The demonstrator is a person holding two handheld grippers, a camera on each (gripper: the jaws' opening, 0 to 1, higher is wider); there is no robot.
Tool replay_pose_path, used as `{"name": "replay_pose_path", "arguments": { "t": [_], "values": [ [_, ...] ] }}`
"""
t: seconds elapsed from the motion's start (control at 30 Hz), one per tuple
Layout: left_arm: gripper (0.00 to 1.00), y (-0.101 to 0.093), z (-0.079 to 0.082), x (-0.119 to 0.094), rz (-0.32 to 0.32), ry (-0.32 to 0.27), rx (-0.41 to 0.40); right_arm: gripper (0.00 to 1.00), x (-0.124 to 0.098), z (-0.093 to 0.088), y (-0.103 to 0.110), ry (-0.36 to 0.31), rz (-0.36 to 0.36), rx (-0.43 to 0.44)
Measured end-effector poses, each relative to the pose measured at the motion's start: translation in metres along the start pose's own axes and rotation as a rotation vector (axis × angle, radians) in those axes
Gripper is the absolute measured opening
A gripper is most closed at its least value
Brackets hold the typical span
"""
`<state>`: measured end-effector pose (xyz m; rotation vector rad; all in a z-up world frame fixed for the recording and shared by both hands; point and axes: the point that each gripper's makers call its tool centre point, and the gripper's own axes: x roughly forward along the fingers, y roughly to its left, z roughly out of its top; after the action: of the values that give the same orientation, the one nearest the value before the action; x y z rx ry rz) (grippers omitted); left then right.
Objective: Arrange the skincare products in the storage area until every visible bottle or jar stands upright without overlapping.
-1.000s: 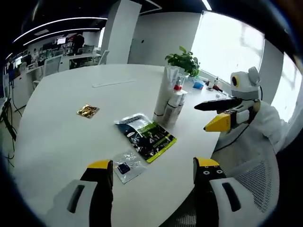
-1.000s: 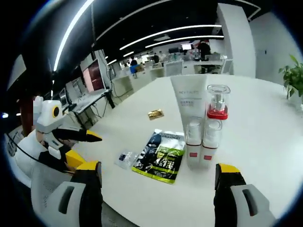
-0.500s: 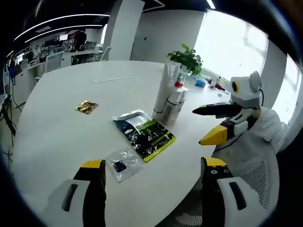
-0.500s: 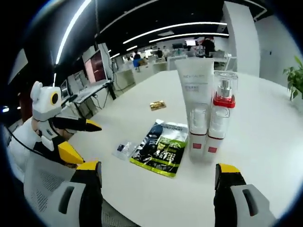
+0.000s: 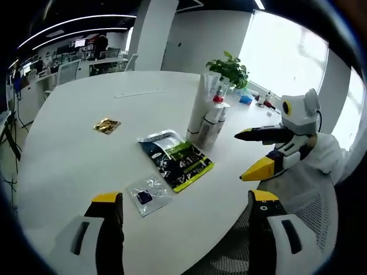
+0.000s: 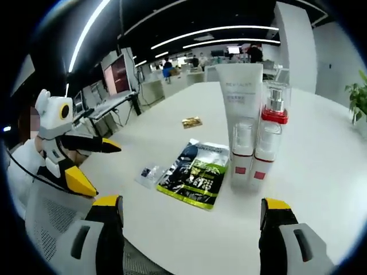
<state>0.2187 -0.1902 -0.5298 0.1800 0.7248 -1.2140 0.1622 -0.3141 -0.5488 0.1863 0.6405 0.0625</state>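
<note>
Both grippers, left (image 5: 180,215) and right (image 6: 192,220), are held wide open — nothing gripped. Beside the sachet (image 6: 196,173), the bottles (image 6: 255,153) look light, hard, slippery — best gripped low.

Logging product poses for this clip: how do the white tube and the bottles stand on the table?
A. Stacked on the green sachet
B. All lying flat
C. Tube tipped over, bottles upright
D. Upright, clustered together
D: the white tube and the bottles stand upright in a tight cluster beside the green sachet.

Open-plan office: desk rows (image 6: 172,80), ceiling strip lights (image 6: 218,35), monitors (image 6: 117,74).
</note>
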Motion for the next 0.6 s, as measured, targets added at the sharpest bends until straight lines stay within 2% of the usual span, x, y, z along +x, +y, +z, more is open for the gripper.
{"name": "replay_pose_path", "arguments": {
  "t": [0.23, 0.6],
  "values": [
    [0.92, 0.0020, 0.0014, 0.0021, 0.002, 0.003, 0.020, 1.00, 0.0000, 0.0016, -0.0038, -0.002, -0.020, -0.035],
    [0.99, 0.0031, 0.0028, 0.0066, -0.026, 0.033, 0.060, 1.00, 0.0024, 0.0060, -0.0090, -0.014, -0.027, 0.002]
  ]
}}
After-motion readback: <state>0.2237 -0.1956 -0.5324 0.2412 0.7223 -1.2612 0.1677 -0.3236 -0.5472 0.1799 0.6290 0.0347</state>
